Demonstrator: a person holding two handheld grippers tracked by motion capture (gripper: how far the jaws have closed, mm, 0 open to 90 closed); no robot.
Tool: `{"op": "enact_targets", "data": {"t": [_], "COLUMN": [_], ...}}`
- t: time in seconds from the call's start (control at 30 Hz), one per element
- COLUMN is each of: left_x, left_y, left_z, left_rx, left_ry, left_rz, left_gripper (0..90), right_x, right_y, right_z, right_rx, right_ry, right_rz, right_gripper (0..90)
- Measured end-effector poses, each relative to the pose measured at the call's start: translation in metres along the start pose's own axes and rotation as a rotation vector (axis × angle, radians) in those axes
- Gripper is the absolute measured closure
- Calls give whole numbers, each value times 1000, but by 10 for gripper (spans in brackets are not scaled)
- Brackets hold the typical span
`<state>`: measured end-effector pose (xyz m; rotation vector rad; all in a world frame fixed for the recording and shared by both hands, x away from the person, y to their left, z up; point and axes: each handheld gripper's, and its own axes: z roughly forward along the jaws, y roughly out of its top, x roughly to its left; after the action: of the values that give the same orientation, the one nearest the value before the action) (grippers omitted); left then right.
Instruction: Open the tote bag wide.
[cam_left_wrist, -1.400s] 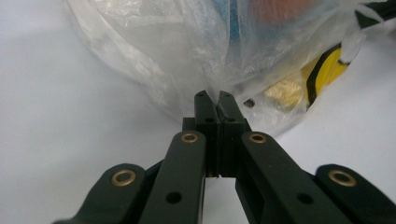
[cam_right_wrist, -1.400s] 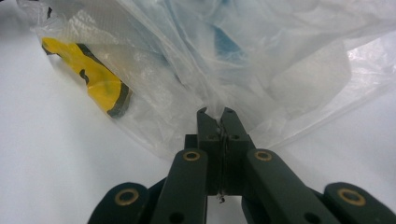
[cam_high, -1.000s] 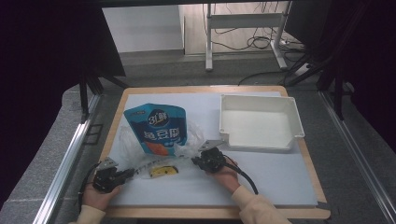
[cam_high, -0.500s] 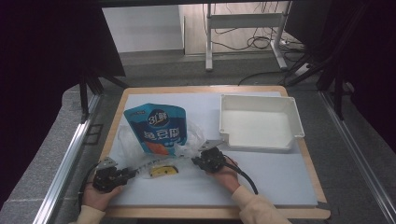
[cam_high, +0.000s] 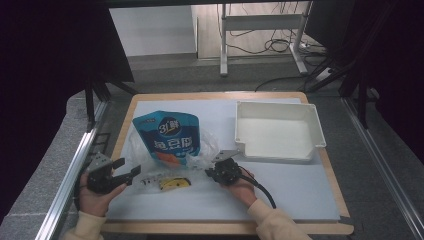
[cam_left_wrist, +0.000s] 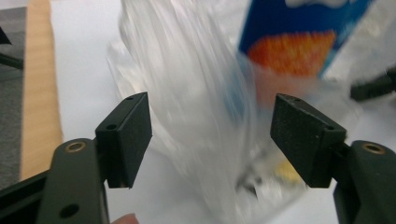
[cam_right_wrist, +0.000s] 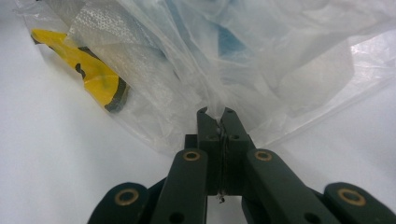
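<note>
Plastic bag (cam_high: 200, 150) is lying crumpled on the white surface (cam_high: 300, 195), clear and thin, with a blue pouch (cam_high: 169, 136) sitting inside it and leaning up toward the back. Small yellow packet (cam_high: 173, 183) is lying at the bag's near edge, also seen through the film in the right gripper view (cam_right_wrist: 93, 74). Right gripper (cam_high: 216, 167) is clamping tight on a pinch of the bag's film; in its own view the jaws are pressing together with the plastic bunched between them (cam_right_wrist: 216, 116). Left gripper (cam_high: 131, 171) is sitting released, jaws having just been opening wide, nothing between the pads; the bag is showing blurred beyond them (cam_left_wrist: 196, 107). It is hanging just left of the bag, not touching it. White tray (cam_high: 310, 120) is sitting at the right rear of the surface, just behind the right gripper.
</note>
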<state>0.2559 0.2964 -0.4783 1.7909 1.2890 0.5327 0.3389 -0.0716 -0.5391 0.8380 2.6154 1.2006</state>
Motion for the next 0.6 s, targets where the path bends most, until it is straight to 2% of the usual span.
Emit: {"op": "enact_targets", "data": {"t": [0.2, 0.23, 0.33, 0.43, 0.5, 0.6], "left_x": [18, 19, 22, 20, 19, 20], "left_y": [26, 28, 29, 25, 23, 21], "left_z": [22, 25, 30, 29, 27, 25], "left_rx": [38, 47, 54, 54, 52, 49], "left_ry": [-62, -61, -85, -110, -124, -145], "left_rz": [-48, -51, -47, -31, -26, -29], "left_gripper": [309, 316, 457, 672, 783, 869], "right_x": [1, 0, 0, 0, 1, 2], "right_y": [0, 0, 0, 0, 0, 0], "right_z": [0, 0, 0, 0, 0, 0], "right_rx": [1, 1, -1, -1, -1, 0], "right_ry": [0, 1, 2, 1, -1, -5], "right_rz": [-3, -3, -1, -3, -3, -5], "right_gripper": [881, 881, 881, 880, 880, 880]}}
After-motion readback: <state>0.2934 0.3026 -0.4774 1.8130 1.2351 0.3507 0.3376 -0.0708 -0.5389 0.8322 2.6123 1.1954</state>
